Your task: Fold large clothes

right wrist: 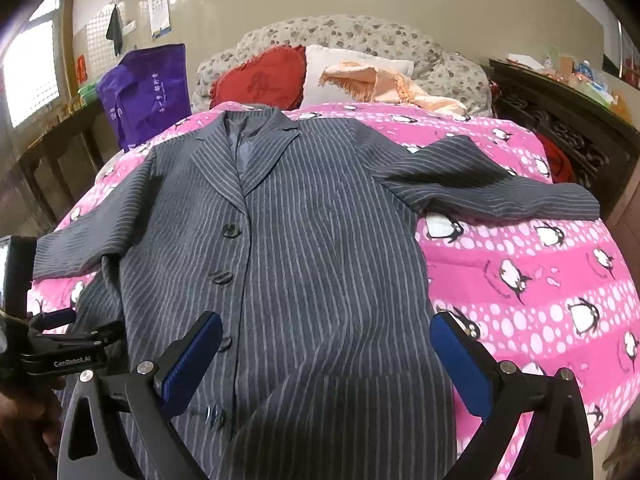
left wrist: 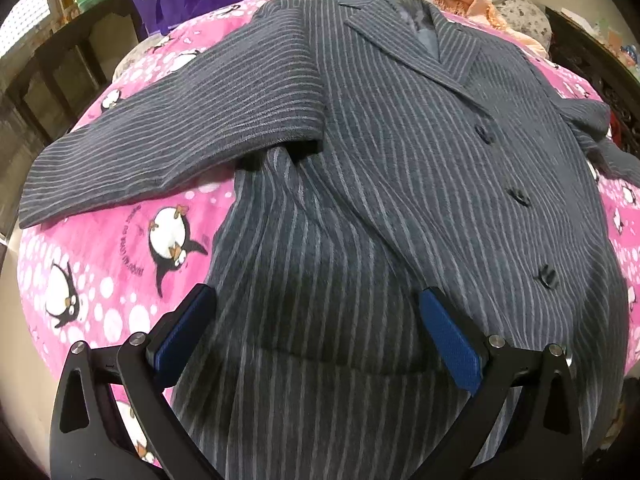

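Note:
A grey pinstriped coat [left wrist: 400, 168] lies face up and buttoned on a pink penguin-print bedspread [left wrist: 100, 280], collar toward the headboard. Its left sleeve [left wrist: 160, 132] stretches out sideways. In the right wrist view the coat [right wrist: 312, 248] fills the middle and its right sleeve [right wrist: 492, 188] lies spread across the bedspread [right wrist: 540, 280]. My left gripper [left wrist: 316, 300] hovers open over the coat's lower left part with nothing between its blue pads. My right gripper [right wrist: 326, 326] is open above the coat's lower right half. The left gripper [right wrist: 52, 320] shows at that view's left edge.
Red [right wrist: 260, 80], white and peach pillows lie at the headboard [right wrist: 360, 32]. A purple bag [right wrist: 148, 92] stands on dark furniture left of the bed. A dark carved cabinet [right wrist: 568, 120] with clutter runs along the right side. A hand shows at the lower left.

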